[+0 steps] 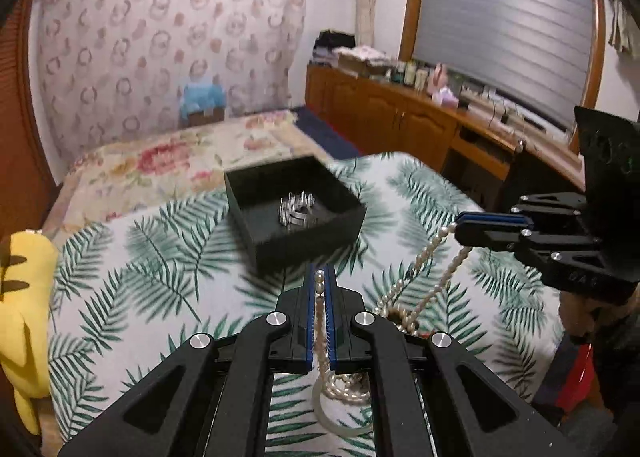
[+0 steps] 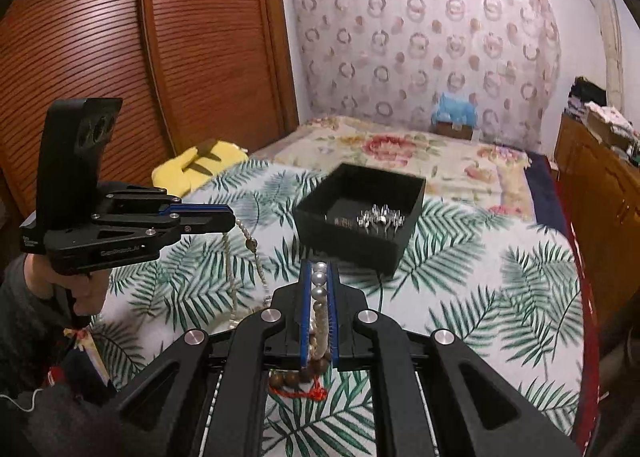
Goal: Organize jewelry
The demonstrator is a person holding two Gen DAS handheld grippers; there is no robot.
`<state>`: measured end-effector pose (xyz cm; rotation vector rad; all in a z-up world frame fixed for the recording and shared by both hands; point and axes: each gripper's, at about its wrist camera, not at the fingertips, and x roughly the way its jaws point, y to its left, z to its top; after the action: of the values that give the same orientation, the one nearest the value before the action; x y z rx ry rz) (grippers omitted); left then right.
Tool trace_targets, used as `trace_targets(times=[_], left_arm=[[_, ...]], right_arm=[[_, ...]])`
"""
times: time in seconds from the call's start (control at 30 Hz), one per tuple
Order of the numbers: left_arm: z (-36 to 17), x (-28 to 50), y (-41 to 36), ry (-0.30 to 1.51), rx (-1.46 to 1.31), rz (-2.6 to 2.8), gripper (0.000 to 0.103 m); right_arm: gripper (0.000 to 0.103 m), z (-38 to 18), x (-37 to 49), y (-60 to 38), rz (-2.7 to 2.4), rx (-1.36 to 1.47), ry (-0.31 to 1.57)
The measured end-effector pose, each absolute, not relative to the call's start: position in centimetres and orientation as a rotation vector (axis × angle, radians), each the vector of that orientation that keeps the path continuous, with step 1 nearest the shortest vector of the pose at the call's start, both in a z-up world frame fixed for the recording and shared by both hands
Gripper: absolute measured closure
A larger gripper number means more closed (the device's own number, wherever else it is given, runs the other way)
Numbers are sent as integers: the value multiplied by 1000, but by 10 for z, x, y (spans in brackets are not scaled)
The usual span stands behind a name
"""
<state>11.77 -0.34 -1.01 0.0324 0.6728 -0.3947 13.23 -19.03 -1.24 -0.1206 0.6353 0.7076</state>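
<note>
A pearl necklace hangs between my two grippers above the palm-leaf sheet. My left gripper is shut on one part of it; it also shows in the right wrist view. My right gripper is shut on another part of the pearl necklace; it shows in the left wrist view. A black open box ahead of both grippers holds silver jewelry; the box and the silver pieces show in the right wrist view too.
A pale bangle and more pearls lie on the sheet under the left gripper. A wooden bead bracelet with red cord lies under the right gripper. A yellow plush sits at the left edge. A wooden cabinet runs along the right.
</note>
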Motion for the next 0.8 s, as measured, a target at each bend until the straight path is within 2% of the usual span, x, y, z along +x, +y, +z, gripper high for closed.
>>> trace_targets(times=[0.8], left_arm=[[87, 106, -4, 464, 14, -379, 100]], right_arm=[[94, 82, 136, -183, 704, -141, 454]])
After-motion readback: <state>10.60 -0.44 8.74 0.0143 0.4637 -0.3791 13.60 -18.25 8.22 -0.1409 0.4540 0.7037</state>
